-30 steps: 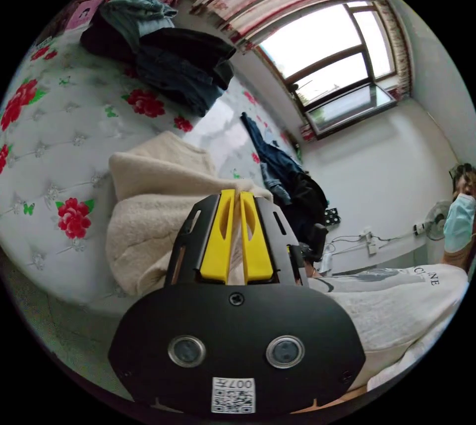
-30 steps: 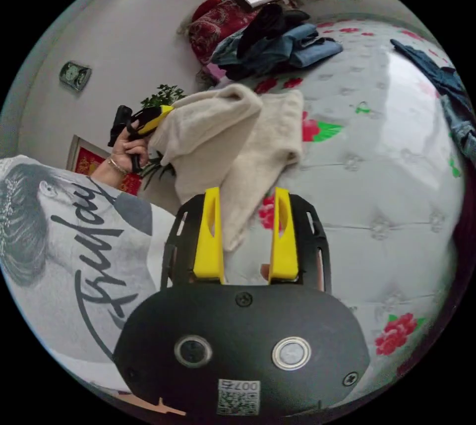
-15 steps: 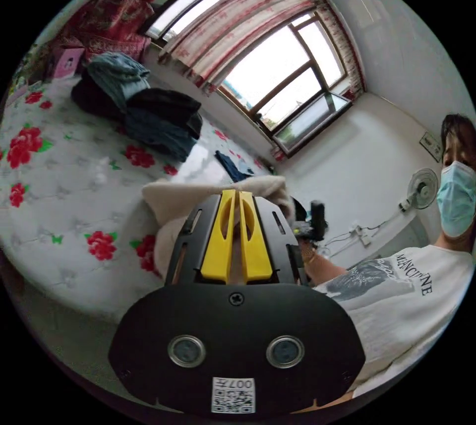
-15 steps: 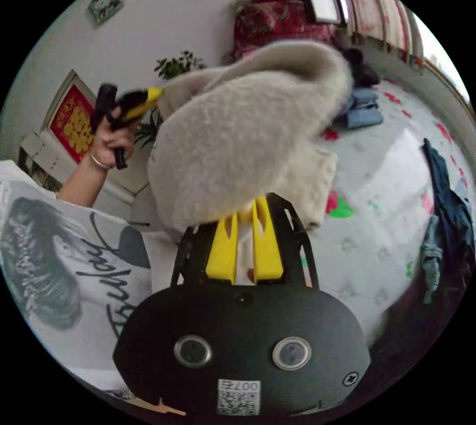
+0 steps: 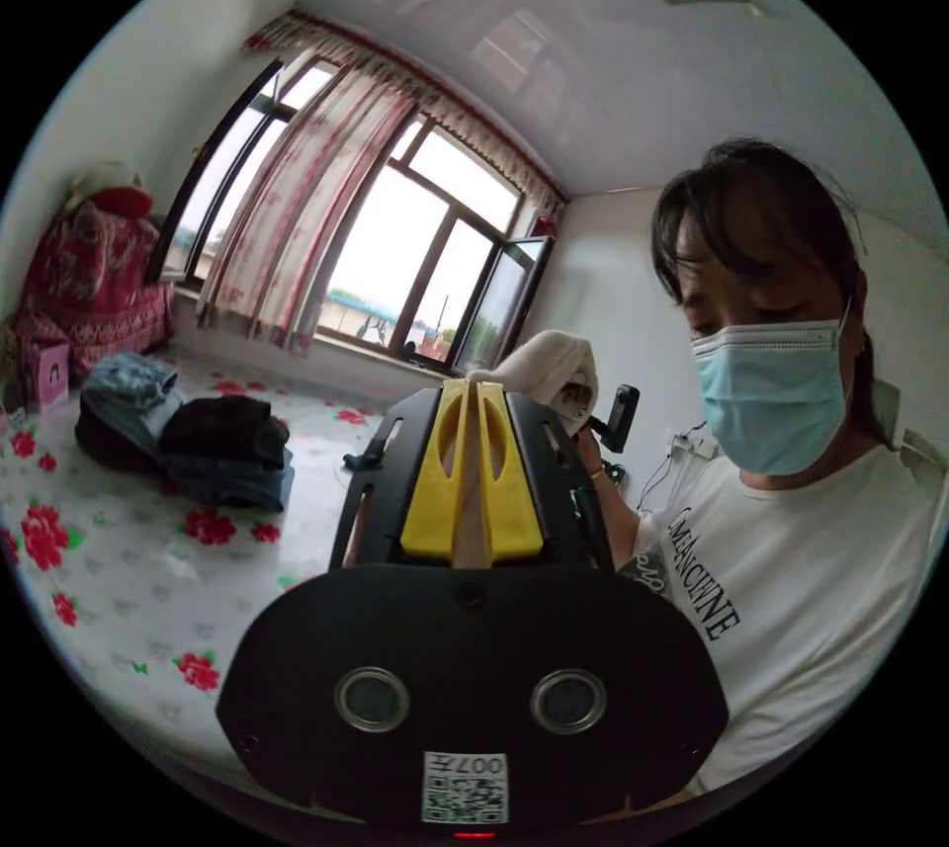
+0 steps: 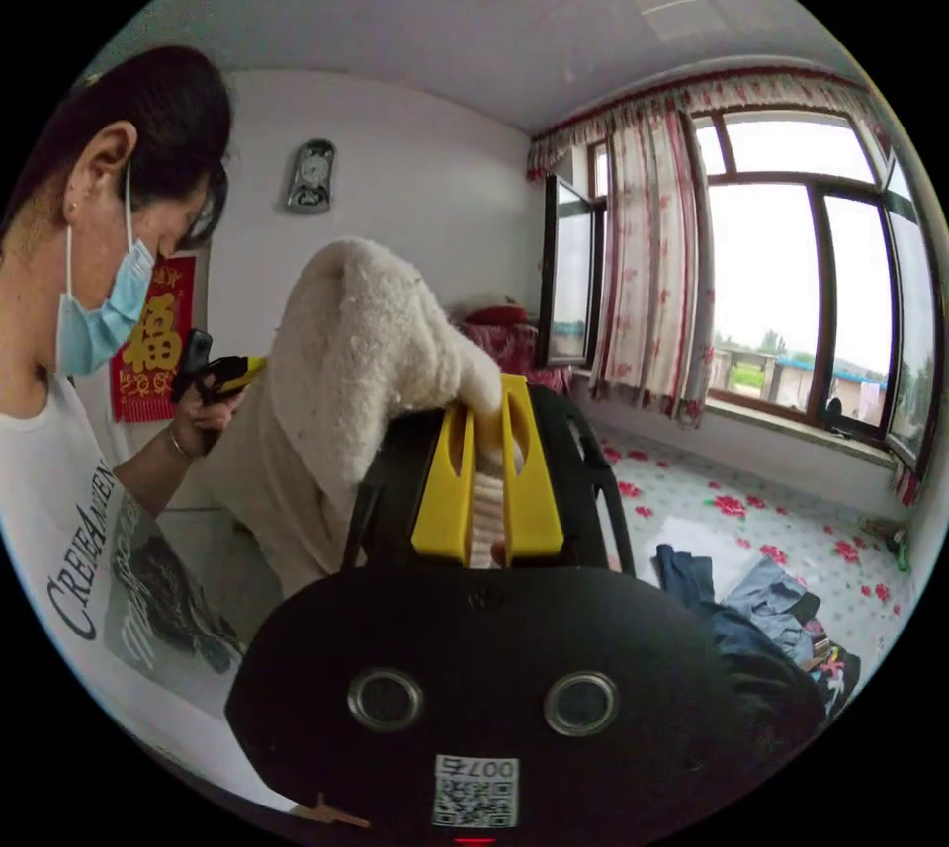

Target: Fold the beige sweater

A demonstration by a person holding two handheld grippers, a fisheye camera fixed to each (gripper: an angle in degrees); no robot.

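Left gripper (image 5: 472, 392) jaws pinched together at frame centre, right gripper (image 6: 486, 392) jaws clamped likewise, both raised.

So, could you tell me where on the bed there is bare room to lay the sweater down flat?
The flowered bedspread is bare in front of the folded clothes pile, toward the near edge. In the right gripper view it is also bare between the window wall and the loose blue clothes. It is crowded at those two heaps. Both grippers hold the sweater up.
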